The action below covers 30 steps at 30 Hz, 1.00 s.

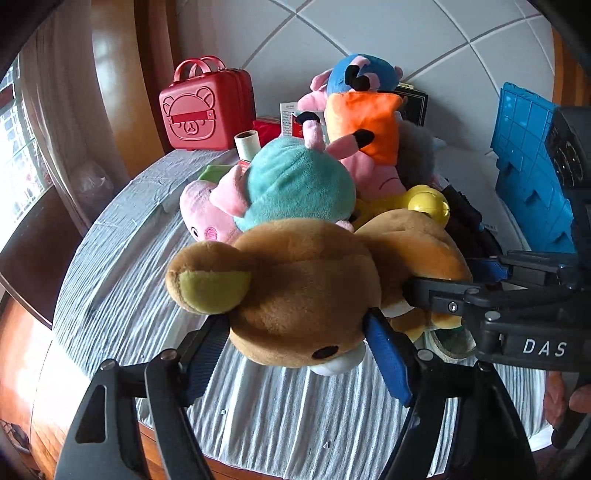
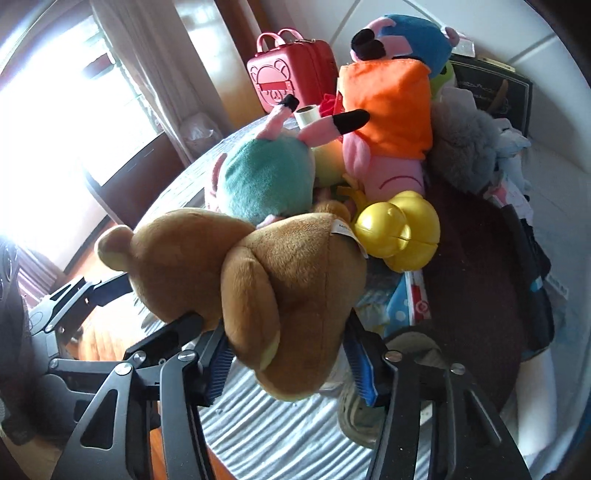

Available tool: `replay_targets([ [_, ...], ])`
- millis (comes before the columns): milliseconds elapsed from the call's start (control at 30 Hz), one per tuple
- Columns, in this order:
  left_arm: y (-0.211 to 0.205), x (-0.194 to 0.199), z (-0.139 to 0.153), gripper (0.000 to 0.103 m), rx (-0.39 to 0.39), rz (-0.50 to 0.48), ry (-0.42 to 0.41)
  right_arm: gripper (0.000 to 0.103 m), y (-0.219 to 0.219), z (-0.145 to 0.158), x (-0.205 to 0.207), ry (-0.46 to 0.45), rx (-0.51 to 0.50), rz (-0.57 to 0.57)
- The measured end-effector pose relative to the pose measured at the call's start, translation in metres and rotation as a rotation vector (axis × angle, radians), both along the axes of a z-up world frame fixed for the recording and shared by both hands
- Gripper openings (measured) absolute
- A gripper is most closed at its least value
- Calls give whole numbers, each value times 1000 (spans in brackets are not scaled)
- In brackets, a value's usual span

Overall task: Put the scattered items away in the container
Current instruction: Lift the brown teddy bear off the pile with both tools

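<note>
brown plush bear (image 1: 295,291): head is clamped by left tongs (image 1: 295,347), body by right tongs (image 2: 288,343); it is held beside the toy heap (image 1: 295,184) over the striped tabletop (image 1: 122,295).

Bright daylight pours through a curtained window (image 2: 55,122) beside wood panelling (image 1: 118,92), with white tiled wall (image 1: 369,33) behind.

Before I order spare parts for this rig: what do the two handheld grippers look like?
Both match: the left gripper and right gripper are black metal linkage frames with triangular cut-outs, silver pivot screws, and two fingers lined with ribbed blue pads. Seen from the left camera, the right gripper's body carries white lettering "DAS". No cables are visible.
</note>
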State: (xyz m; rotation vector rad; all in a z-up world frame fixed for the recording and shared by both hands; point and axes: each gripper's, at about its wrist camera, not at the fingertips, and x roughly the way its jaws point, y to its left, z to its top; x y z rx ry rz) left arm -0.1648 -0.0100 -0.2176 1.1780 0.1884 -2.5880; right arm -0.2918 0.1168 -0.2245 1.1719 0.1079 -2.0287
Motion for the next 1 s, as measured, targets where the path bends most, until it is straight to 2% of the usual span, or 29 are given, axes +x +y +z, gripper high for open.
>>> replay_targets([
  [100,-2,-8,-21,74,38,-7,-62,46,-1,-9,7,-28,35,-14],
  [200,-3,-9,-30,79,35,-21,-73,47,-3,-7,4,-22,49,-17],
  [267,-4,-11,-36,80,49,-32,-95,57,-7,-6,-3,-28,47,-35],
  [400,-5,-11,-43,86,59,-37,-82,60,-14,-10,-4,-18,66,-48],
  [533,-9,-22,-52,97,54,-41,-92,74,-14,-15,0,10,95,-62],
  [600,-11,-27,-55,97,39,-40,-79,74,-14,-20,-2,21,91,-62],
  [633,-11,-29,-55,97,30,-44,-62,63,-17,-20,-5,27,86,-57],
  [667,-12,-30,-54,92,21,-42,-45,54,-20,-19,-6,37,89,-57],
  [733,-15,-31,-49,88,30,-35,-30,47,-23,-17,-8,55,101,-60],
  [867,-18,-21,-34,87,7,-32,-4,38,-18,-5,-2,66,65,-42],
  [1000,-15,-9,-9,87,-40,-48,36,38,-18,9,9,87,25,-34],
])
